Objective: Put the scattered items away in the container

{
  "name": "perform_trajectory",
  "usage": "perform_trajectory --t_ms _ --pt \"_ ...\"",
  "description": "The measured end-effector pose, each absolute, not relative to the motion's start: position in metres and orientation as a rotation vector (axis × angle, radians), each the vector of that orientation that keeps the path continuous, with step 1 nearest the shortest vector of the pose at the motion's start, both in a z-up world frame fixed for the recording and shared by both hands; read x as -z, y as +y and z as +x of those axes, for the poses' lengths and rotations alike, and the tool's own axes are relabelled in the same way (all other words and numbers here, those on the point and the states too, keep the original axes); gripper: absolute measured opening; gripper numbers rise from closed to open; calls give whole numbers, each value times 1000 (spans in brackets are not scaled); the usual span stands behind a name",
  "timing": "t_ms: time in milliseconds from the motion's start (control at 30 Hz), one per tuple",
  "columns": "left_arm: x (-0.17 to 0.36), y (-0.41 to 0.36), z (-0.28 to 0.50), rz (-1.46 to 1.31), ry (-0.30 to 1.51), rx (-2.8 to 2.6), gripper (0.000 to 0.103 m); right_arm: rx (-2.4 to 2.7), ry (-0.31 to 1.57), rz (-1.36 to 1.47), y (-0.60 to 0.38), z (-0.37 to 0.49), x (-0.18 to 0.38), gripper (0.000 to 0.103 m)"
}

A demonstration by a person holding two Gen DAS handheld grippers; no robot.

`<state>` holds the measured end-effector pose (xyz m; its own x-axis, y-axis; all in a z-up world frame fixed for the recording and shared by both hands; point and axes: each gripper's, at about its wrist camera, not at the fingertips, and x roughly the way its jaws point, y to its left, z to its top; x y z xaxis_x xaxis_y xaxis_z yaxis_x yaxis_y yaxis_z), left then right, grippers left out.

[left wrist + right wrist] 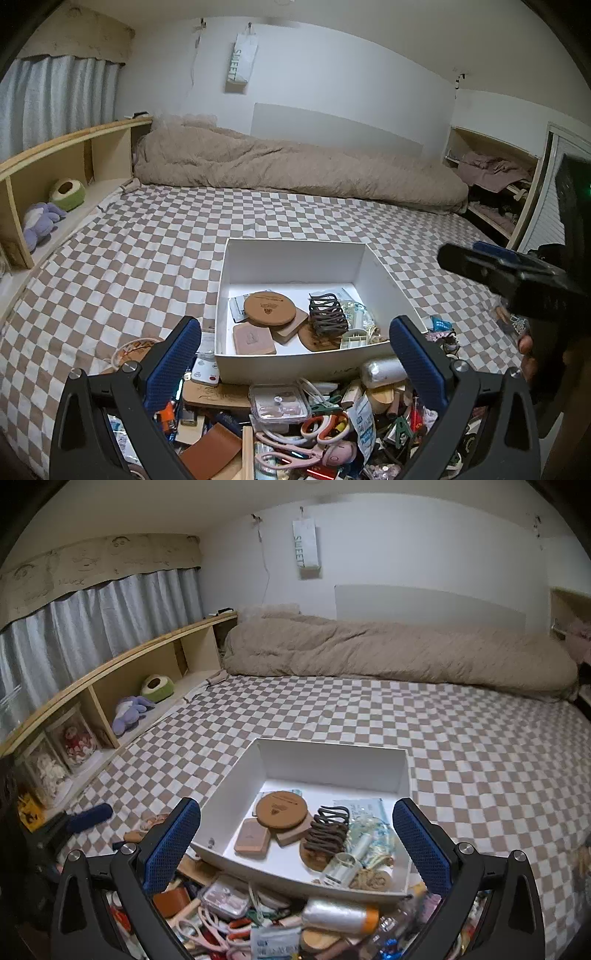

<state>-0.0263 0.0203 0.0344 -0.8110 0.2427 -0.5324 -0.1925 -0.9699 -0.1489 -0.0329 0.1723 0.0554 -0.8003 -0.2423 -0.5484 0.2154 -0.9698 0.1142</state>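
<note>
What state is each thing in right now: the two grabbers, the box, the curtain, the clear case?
Left gripper: open, empty.
Right gripper: open, empty.
White box: lidless, partly filled.
Curtain: drawn shut.
Clear case: lid on.
Duvet: bunched along the wall.

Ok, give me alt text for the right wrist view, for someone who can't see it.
The open right gripper, holding nothing, hovers over a white box on a checkered bed, partly filled with a round cork coaster and a dark hair claw. A pile of clutter lies in front of the box.
</note>
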Motion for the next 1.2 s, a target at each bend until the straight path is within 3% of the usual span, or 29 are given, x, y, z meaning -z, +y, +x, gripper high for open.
perform_trajectory --t_ms 333,1200 --pt "-43 19 10 -764 -53 -2843 103 2818 3 766 173 19 -54 103" --pt "-38 16 70 -699 1 -2898 103 2936 -37 683 195 106 -31 103"
